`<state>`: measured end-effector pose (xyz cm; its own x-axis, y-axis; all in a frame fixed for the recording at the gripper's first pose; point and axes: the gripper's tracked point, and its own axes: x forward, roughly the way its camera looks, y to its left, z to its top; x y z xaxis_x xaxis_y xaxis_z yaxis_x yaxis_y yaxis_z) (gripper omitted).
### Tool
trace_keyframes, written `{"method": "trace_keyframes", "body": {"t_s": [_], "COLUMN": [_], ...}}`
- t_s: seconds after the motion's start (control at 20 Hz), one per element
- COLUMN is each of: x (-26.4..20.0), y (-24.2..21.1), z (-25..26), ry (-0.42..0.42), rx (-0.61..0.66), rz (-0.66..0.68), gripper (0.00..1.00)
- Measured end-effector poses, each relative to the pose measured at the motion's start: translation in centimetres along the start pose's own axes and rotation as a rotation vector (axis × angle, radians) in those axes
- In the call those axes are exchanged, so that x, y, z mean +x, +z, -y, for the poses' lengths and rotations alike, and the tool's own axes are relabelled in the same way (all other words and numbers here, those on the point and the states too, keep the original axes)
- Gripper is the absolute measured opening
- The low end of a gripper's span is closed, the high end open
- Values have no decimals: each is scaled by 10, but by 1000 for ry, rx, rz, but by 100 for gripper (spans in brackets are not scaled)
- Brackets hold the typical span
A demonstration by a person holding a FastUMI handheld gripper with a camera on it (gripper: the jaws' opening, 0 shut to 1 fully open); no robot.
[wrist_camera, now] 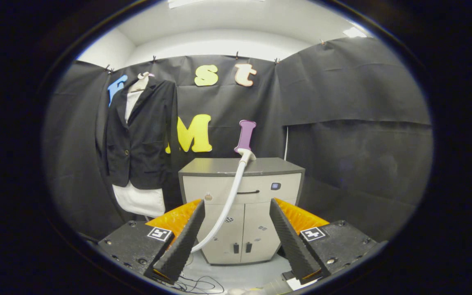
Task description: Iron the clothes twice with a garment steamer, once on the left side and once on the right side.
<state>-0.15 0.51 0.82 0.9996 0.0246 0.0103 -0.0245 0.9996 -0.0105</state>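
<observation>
Gripper fingers wide apart, pads ribbed and matt, beyond them a cabinet with smooth matt panels, steamer hose smooth, slightly glossy plastic, further left a jacket of matt woven cloth over smooth white fabric, booth wall matt creased cloth

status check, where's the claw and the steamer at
Claw open, holding nothing. Steamer head rests on cabinet top, beyond the fingers, hose hanging down the front. Black jacket hangs beside cabinet. Nothing in the way.

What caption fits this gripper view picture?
Open gripper faces a cabinet holding the steamer, jacket hanging nearby.
</observation>
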Motion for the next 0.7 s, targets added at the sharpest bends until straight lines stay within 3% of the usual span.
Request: {"method": "trace_keyframes", "body": {"t_s": [0.4, 0.7], "x": [15, 72], "y": [14, 44], "z": [6, 32], "ry": [-23, -49], "rx": [-3, 0], "rz": [6, -12], "gripper": [99, 99]}}
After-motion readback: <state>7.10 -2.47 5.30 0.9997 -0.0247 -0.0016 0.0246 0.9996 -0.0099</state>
